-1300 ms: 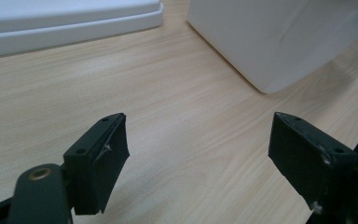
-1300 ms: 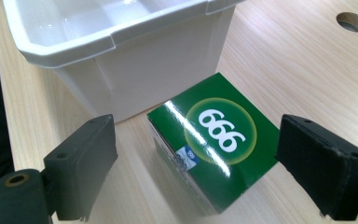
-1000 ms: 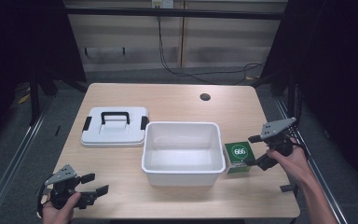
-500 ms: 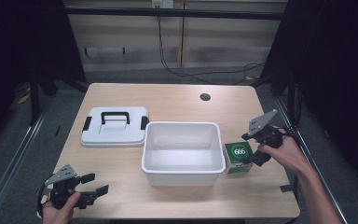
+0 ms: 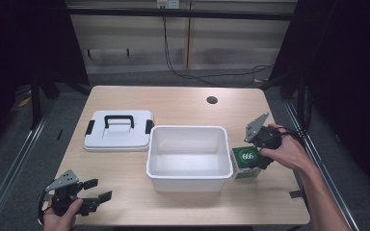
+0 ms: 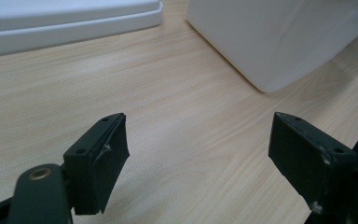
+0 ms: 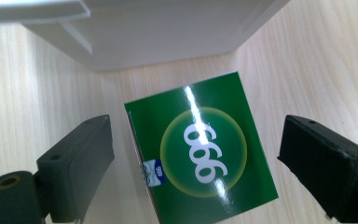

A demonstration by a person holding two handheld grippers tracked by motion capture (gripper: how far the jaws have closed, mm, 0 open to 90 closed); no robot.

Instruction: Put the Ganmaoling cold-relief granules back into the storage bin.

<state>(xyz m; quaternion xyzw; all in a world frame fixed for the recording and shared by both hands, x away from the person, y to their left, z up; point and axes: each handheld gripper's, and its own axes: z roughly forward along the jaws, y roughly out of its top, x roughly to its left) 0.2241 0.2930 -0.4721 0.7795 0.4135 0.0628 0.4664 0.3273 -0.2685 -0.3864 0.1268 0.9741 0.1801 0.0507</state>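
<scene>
Green box (image 7: 200, 151) by the table's (image 5: 183, 103) right edge sits between the right gripper's (image 7: 200, 186) spread jaws; its "666" label reads clearly from that gripper's view.

right claw (image 5: 254, 155) lowered over green box (image 5: 246, 162), jaws now straddling it

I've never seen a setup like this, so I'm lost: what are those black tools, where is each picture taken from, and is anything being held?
A person works at a wooden table with a two-jaw tool in each hand. The high view looks down from above; the other two ride on the tools. The left hand-held gripper rests open near the table's front edge. The right hand-held gripper is open around a green box, not gripping it. A white tub and its lid lie nearby.
</scene>
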